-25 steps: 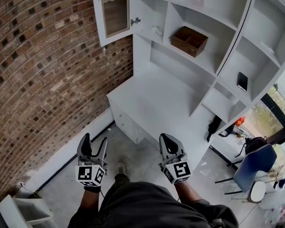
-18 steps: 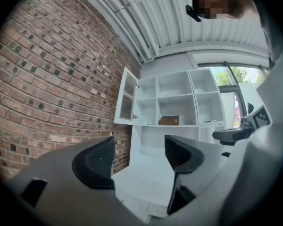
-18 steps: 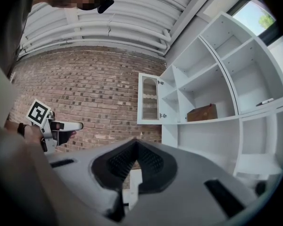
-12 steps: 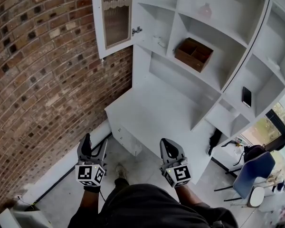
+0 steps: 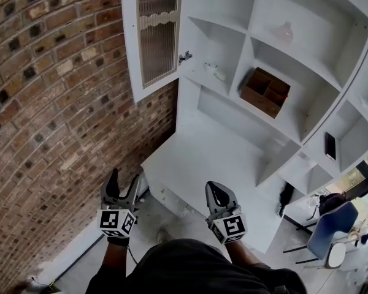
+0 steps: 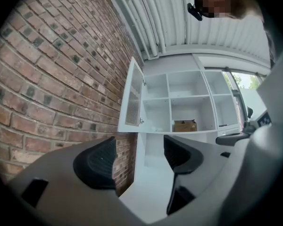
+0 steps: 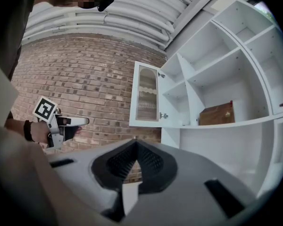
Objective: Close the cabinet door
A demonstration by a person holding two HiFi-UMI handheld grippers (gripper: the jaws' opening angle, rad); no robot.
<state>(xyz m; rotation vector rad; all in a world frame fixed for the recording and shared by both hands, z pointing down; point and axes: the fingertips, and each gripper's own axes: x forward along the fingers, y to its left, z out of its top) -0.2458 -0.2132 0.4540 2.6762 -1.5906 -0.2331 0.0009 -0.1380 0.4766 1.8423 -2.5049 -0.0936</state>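
The white cabinet door [image 5: 153, 35], with a ribbed glass panel, stands swung open to the left against the brick wall; its small metal knob [image 5: 185, 57] sits on the edge nearest the shelves. The door also shows in the left gripper view [image 6: 133, 100] and the right gripper view [image 7: 147, 95]. Both grippers hang low, well short of the door. My left gripper [image 5: 124, 177] is open with nothing between its pads [image 6: 96, 161]. My right gripper [image 5: 216, 190] is shut and empty, its pads [image 7: 148, 166] meeting.
A brick wall [image 5: 49, 103] runs along the left. The white shelf unit holds a wooden box [image 5: 265, 92], a pale pink item [image 5: 284, 32] and a dark phone-like slab [image 5: 330, 146]. A white desk top [image 5: 214, 164] juts out below. A blue chair [image 5: 331, 234] stands at lower right.
The cabinet and door have grown larger and slid down in the head view as the view swings upward and nearer. Both grippers keep their pose and state.
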